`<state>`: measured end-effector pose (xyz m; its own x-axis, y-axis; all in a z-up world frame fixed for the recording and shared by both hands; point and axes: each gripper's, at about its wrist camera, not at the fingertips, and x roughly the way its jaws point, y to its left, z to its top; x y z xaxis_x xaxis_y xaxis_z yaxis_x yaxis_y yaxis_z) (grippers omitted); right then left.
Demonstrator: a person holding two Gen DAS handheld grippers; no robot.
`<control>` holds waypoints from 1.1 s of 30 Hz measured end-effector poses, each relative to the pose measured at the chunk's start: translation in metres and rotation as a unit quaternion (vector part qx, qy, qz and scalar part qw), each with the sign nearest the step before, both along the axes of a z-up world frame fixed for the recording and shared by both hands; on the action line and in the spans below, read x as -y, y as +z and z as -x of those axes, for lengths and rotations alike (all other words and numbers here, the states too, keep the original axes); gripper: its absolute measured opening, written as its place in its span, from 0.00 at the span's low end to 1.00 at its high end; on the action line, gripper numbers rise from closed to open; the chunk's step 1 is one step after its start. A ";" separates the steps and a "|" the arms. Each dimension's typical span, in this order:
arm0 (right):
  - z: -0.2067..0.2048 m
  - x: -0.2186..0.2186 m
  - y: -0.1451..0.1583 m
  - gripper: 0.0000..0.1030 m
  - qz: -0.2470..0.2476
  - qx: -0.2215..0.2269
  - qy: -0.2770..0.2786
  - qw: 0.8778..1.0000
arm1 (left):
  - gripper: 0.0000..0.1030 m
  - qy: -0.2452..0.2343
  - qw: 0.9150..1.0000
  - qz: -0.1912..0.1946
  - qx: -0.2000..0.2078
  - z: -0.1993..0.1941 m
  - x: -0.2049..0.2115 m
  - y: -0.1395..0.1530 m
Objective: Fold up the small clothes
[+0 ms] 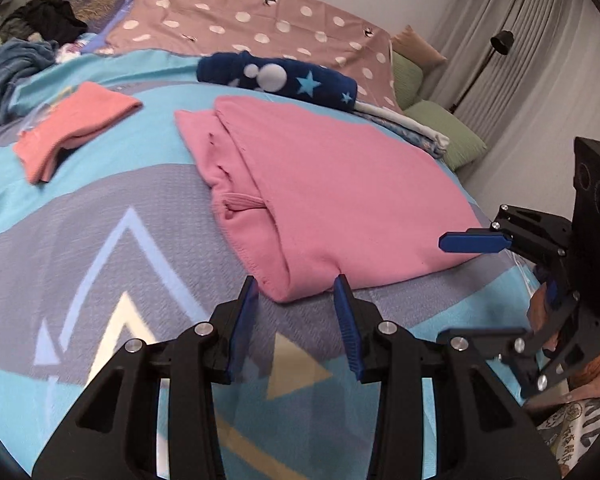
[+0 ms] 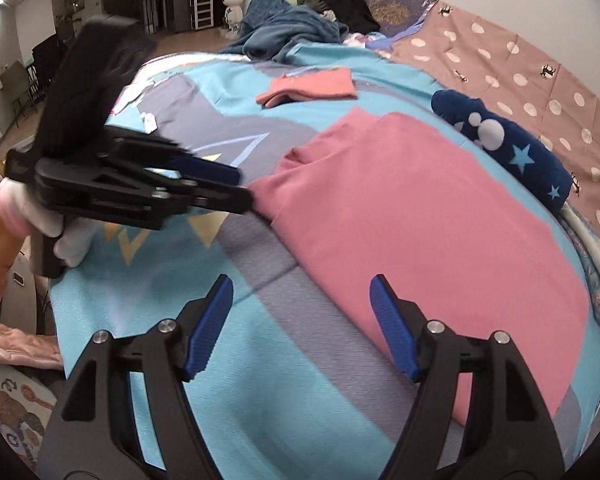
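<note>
Pink garment [image 1: 340,184] lies part-folded mid-frame on bed [image 1: 100,248]. Left hand-held gripper [image 1: 298,300] and right hand-held gripper [image 2: 302,320] both apart, empty. Advice: pinch near hem corners evenly, fold flat.

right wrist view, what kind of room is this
Most likely a bedroom at home: clothes lie on a bed with a patterned cover, pillows sit at its far end by a curtain, and a pink garment lies folded on it.
</note>
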<state>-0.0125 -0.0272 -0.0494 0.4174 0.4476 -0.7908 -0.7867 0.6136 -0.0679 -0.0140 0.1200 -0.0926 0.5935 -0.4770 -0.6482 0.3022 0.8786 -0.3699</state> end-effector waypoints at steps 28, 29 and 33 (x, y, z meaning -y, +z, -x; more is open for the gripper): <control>-0.020 -0.054 -0.038 0.77 0.055 0.047 -0.070 0.995 | 0.49 0.028 0.989 0.145 -0.031 -0.044 -0.067 -0.006; -0.022 -0.056 -0.038 0.77 0.051 0.047 -0.077 0.995 | 0.49 0.023 0.987 0.152 -0.039 -0.057 -0.066 -0.008; -0.028 -0.064 -0.040 0.77 0.049 0.063 -0.086 0.993 | 0.52 0.013 0.984 0.163 -0.065 -0.105 -0.058 -0.017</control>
